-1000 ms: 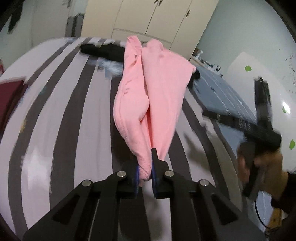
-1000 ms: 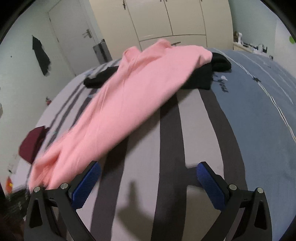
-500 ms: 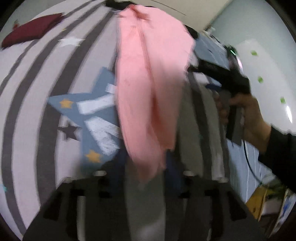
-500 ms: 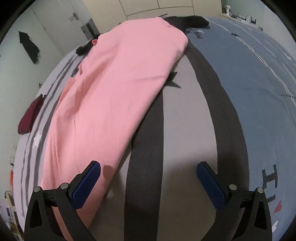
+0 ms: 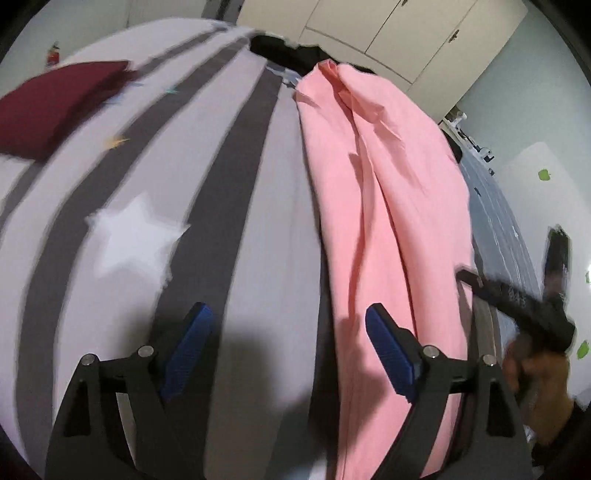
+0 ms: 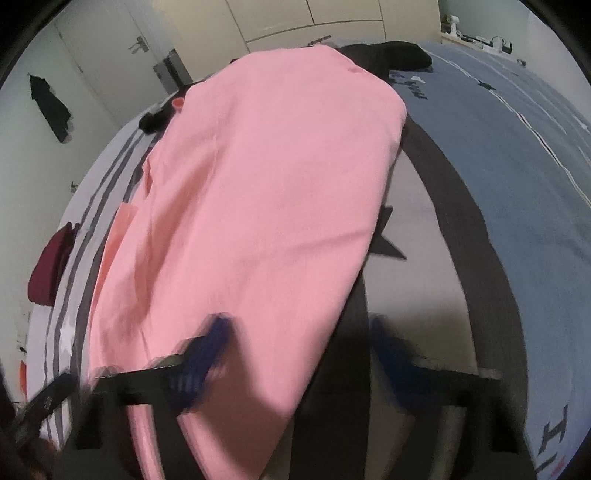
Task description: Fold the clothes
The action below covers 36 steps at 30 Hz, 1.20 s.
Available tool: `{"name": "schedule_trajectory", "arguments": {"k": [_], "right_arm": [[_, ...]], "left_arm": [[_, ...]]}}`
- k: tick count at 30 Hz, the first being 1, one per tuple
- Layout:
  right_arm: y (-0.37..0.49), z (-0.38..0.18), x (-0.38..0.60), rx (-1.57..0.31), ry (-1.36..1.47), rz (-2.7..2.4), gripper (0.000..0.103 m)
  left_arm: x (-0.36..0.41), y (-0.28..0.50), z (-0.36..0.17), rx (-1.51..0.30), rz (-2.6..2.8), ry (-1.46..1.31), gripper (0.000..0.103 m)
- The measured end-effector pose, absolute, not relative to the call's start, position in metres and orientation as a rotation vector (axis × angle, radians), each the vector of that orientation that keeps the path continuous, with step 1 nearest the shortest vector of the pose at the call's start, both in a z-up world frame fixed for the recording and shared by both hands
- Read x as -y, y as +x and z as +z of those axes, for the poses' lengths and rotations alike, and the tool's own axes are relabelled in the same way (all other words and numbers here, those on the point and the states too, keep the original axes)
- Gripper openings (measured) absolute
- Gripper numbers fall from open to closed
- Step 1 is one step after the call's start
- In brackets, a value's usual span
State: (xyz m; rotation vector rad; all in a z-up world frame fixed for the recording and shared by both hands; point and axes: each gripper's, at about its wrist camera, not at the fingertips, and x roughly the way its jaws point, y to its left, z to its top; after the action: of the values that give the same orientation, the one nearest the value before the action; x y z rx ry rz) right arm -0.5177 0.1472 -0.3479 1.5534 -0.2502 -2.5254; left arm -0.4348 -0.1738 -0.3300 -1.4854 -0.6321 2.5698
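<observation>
One garment: pink garment (image 5: 384, 229) lies lengthwise on the bed (image 5: 236, 206), folded into a long strip, with soft creases running along it in the left wrist view
Garment, right wrist view: pink garment (image 6: 266, 192) shows as a broad smooth panel, its right edge a rounded fold over a dark stripe of the bedcover
Garment, far end: rests against a black garment (image 5: 288, 55) near the head of the bed
Left tongs: left tongs (image 5: 291, 354) spread wide, blue pads apart, nothing between them; the right-hand pad sits over the near part of the pink cloth, the left-hand pad over bare bedcover
Right tongs: right tongs (image 6: 299, 354) blurred; fingers stand apart, spread, nothing pinched; the left-hand finger overlaps the near part of the pink cloth; contact cannot be told
Right tongs, seen from left wrist: black tool body (image 5: 524, 306) just beside the garment's right edge, held by the person's hand (image 5: 535, 373)
Bed: striped cover in pale grey and dark grey, with a white star (image 5: 133, 236) left of the garment; the right part of the cover is blue (image 6: 517, 155)
Other cloth: maroon garment (image 5: 55, 107) lies well apart on the left side of the bed
Background: cream wardrobe doors (image 5: 388, 33) beyond the bed; a dark item (image 6: 50, 107) hangs on the wall by a door
</observation>
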Motion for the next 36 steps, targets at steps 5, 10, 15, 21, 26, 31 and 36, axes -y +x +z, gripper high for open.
{"name": "schedule_trajectory", "arguments": {"k": [5,10,15,21,26,31,36], "right_arm": [[-0.522,-0.35,-0.154,0.25,1.568,-2.497,0.016],[-0.519,-0.347,-0.158,0.217,1.549,-2.494,0.003],[-0.501,-0.339,-0.177,0.183,1.54,-2.524,0.0],[-0.474,-0.335,-0.199,0.237,1.555,-2.523,0.002],[-0.472,-0.317,-0.141,0.091,1.464,-2.479,0.027],[-0.466,-0.299,-0.079,0.092,1.356,-2.362,0.056],[-0.454,-0.307,-0.037,0.008,1.367,-2.304,0.057]], "left_arm": [[0.158,-0.463,-0.347,0.565,2.522,-1.452,0.082],[0.16,-0.453,-0.339,0.452,2.524,-1.417,0.001],[0.183,-0.425,-0.314,0.509,2.594,-1.354,0.0],[0.198,-0.404,-0.32,0.593,2.542,-1.402,0.002],[0.184,-0.408,-0.329,0.65,2.471,-1.39,0.05],[0.18,-0.418,-0.332,0.645,2.51,-1.394,0.054],[0.19,-0.415,-0.33,0.682,2.528,-1.375,0.054]]}}
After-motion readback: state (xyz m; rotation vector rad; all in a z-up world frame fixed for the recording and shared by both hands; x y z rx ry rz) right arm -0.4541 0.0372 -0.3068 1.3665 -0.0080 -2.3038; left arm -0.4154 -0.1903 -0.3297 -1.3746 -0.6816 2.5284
